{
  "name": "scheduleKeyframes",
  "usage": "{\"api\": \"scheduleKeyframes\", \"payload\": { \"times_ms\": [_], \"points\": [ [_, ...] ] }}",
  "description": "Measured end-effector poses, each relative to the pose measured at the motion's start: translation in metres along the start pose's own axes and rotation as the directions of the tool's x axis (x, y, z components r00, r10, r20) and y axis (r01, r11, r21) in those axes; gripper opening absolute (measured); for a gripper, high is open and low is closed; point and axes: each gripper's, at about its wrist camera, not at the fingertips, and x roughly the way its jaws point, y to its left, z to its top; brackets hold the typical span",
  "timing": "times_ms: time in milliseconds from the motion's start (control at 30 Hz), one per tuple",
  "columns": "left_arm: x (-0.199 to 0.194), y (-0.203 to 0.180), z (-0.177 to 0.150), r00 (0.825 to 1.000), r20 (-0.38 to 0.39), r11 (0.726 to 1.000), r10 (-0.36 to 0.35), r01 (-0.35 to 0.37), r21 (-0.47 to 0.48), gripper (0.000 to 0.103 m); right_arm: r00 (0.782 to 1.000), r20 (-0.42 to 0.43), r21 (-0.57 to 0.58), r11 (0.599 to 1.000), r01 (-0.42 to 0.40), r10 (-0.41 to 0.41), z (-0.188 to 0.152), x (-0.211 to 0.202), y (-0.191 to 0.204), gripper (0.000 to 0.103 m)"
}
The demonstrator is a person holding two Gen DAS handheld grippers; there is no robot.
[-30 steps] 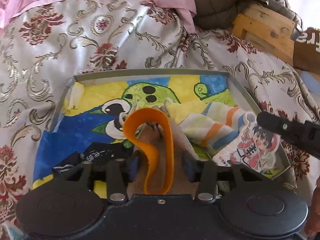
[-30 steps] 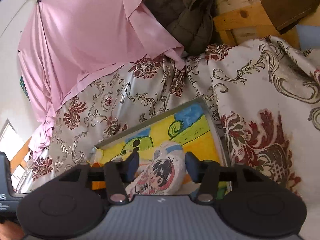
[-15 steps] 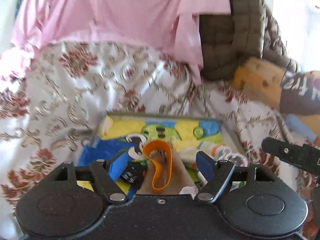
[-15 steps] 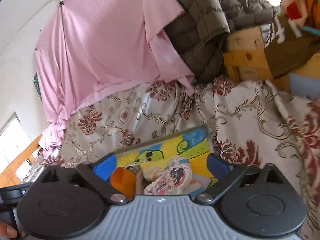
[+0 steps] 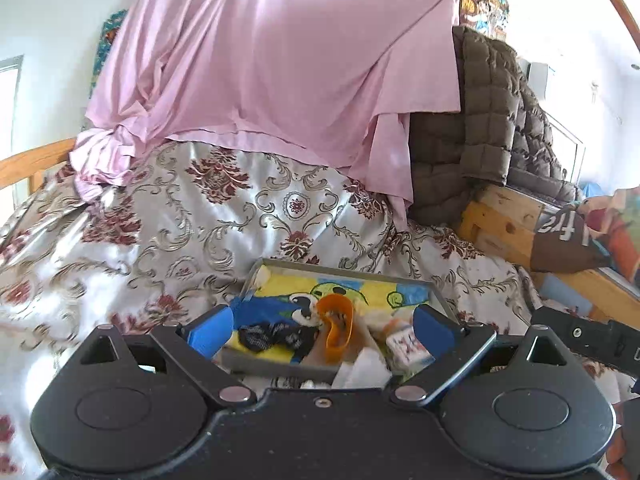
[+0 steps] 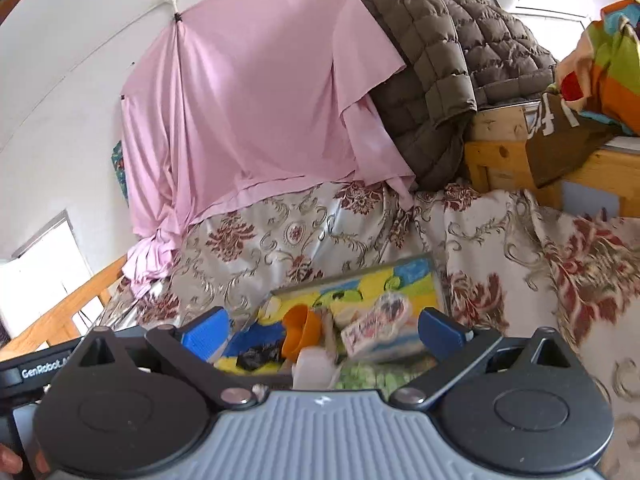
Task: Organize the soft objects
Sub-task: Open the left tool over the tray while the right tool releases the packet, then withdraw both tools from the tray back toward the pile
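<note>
Orange-trimmed cloth (image 5: 338,330) and cartoon cushion (image 6: 378,322) now lie released in the tray (image 5: 340,270) on the bed, left gripper (image 5: 322,328) jaws spreading further, right gripper (image 6: 322,326) jaws wide, both pulled back empty.

Orange-lined cloth (image 5: 338,330), black sock (image 5: 272,336) (crumpled), cartoon pillow (image 6: 378,322) lie in tray (image 5: 340,274).

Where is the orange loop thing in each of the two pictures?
Left wrist view: the orange loop sits low in the middle, inside the tray, right of the black cloth.
Right wrist view: the orange loop is low and a little left of the middle, in the same tray, left of the cartoon-print pillow.
Shared landmark: the pink sheet hanging behind the floral bedspread.
</note>
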Motion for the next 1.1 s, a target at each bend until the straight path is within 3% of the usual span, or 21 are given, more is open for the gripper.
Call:
{"api": "scheduleKeyframes", "payload": {
  "times_ms": [233,533,667,767,933,1100],
  "points": [
    [-0.058,0.002,-0.035,1.000,0.014,1.000,0.007,-0.007,0.018,0.101,0.999,-0.034,0.041,0.999,-0.010,0.011,-0.027,-0.041,0.009,0.103],
    [-0.090,0.017,-0.065,0.999,-0.034,1.000,-0.022,0.023,0.007,0.102,0.993,-0.117,0.091,0.996,0.022,-0.011,-0.059,-0.068,0.016,0.103],
    [-0.096,0.033,-0.079,0.997,-0.072,0.999,0.023,-0.021,0.032,0.102,0.987,-0.155,0.103,0.993,0.053,-0.036,-0.070,-0.073,0.020,0.103],
    [-0.102,0.046,-0.084,0.996,-0.077,0.998,0.055,-0.055,-0.004,0.102,0.982,-0.174,0.092,0.992,0.089,-0.072,-0.080,-0.081,0.026,0.103],
    [-0.116,0.054,-0.092,0.993,-0.081,0.996,0.087,-0.089,-0.023,0.102,0.969,-0.238,0.014,0.997,0.078,-0.072,-0.097,-0.094,0.047,0.103],
    [-0.127,0.056,-0.107,0.983,-0.131,0.992,0.125,-0.128,-0.017,0.102,0.971,-0.220,-0.024,0.995,0.093,-0.096,-0.113,-0.124,0.069,0.103]
  ]
}}
